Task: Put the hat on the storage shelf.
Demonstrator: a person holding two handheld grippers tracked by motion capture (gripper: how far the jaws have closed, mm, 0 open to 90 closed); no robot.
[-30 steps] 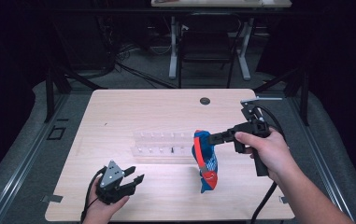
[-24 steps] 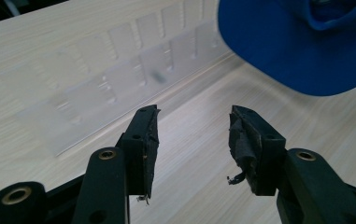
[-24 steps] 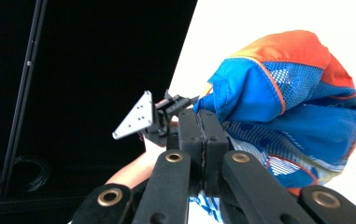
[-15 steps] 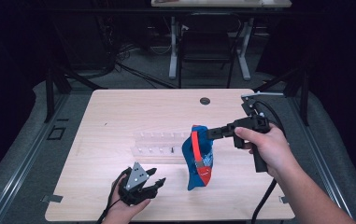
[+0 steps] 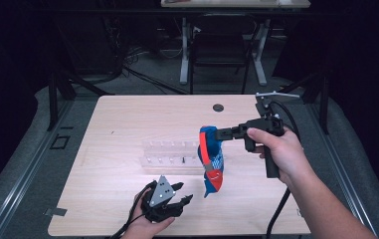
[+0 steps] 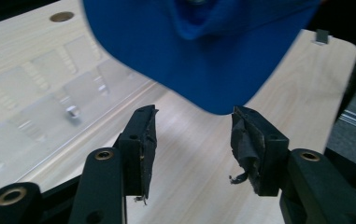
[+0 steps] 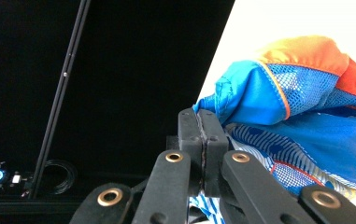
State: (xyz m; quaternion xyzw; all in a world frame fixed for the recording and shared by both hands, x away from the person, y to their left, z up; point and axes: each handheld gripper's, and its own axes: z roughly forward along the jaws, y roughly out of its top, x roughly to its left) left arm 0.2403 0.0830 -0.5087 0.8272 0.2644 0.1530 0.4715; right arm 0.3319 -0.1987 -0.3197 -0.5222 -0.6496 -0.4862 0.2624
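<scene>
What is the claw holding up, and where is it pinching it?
The right claw pinches the blue and orange cloth by its top edge, so it hangs down. The left claw is open, holding nothing.

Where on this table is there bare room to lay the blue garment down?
The table is bare left of the clear tray and behind it up to the round hole. The front is crowded: left gripper open beside the garment hanging from the right gripper.
</scene>
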